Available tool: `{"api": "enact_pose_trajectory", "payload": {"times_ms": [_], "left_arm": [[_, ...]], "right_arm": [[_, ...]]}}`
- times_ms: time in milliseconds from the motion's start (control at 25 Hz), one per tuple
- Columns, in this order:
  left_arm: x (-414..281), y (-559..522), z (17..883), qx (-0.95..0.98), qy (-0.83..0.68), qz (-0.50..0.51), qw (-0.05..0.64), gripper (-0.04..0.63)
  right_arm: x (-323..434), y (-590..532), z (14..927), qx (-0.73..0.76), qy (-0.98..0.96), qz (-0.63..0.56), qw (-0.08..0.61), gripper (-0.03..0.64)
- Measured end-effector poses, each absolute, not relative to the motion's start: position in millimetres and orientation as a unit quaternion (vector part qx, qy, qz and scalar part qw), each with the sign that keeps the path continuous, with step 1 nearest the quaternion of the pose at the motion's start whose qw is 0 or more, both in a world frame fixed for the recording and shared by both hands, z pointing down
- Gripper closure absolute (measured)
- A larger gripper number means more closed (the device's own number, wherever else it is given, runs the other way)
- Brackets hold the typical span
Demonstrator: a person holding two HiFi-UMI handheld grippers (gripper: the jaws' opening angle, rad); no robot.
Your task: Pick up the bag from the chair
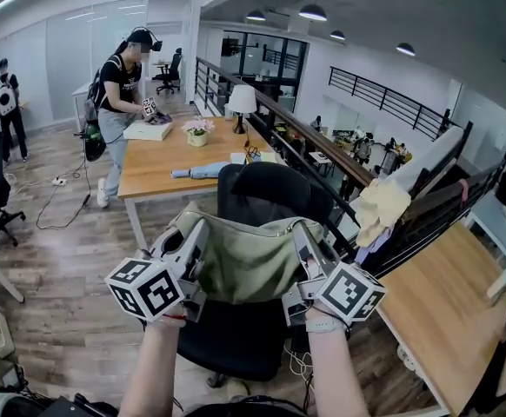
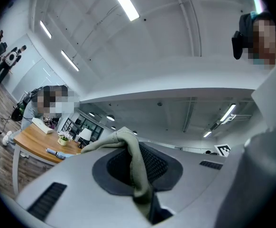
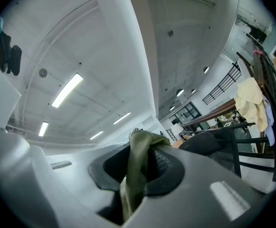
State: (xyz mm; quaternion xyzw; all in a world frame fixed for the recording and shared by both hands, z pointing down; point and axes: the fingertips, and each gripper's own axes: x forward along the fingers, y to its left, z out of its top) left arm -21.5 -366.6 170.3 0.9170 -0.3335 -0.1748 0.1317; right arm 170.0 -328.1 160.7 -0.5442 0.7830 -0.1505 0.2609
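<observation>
An olive-green cloth bag [image 1: 246, 259] hangs in the air above the seat of a black office chair [image 1: 266, 196]. My left gripper [image 1: 192, 233] is shut on the bag's left top edge, and my right gripper [image 1: 303, 235] is shut on its right top edge. The bag's mouth is stretched between them. In the left gripper view a strip of the bag [image 2: 137, 167] is pinched between the jaws of the left gripper [image 2: 139, 175]. In the right gripper view a fold of the bag [image 3: 137, 167] is clamped in the right gripper [image 3: 135, 175]. Both gripper cameras point up at the ceiling.
A wooden table [image 1: 170, 162] with a white lamp [image 1: 241, 104], a flower pot [image 1: 197, 133] and a box stands behind the chair. A person [image 1: 118, 102] stands at its far left end. A dark railing [image 1: 340, 172] with draped cloth runs along the right; another desk [image 1: 440, 311] lies at right.
</observation>
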Motion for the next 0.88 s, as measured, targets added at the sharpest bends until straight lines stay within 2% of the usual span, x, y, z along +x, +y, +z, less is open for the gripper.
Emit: {"api": "enact_pose_trajectory", "payload": {"times_ms": [880], "left_arm": [[-28.4,-371.4,161.6,0.916,-0.328,-0.188,0.131,0.571]], "right_arm": [[162.7,-334.0,153.2,-0.549,0.782,-0.143,0.258,0.549]]}}
